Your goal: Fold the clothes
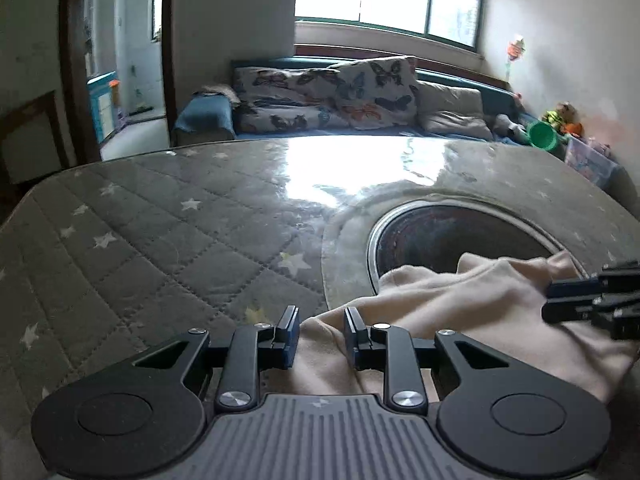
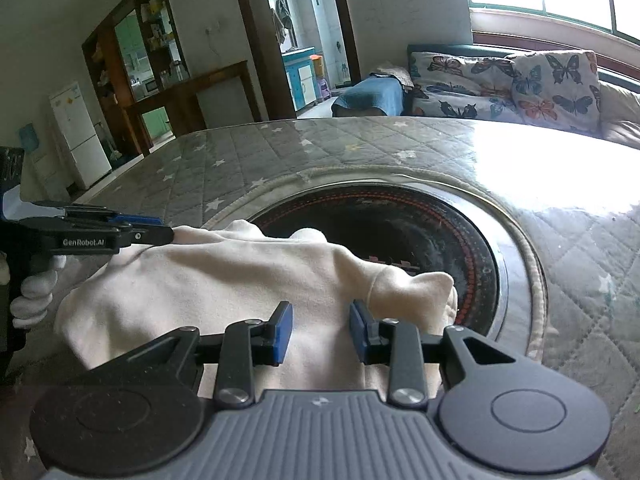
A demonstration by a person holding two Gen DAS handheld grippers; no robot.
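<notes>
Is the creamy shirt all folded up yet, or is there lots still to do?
Not folded yet. The cream garment lies rumpled on the quilted table cover, partly over the round dark hob, with no neat fold showing. In hand: the left gripper and right gripper each have cloth between their fingers, apparently gripping an edge. Left to do: smoothing it flat and making the folds.
</notes>
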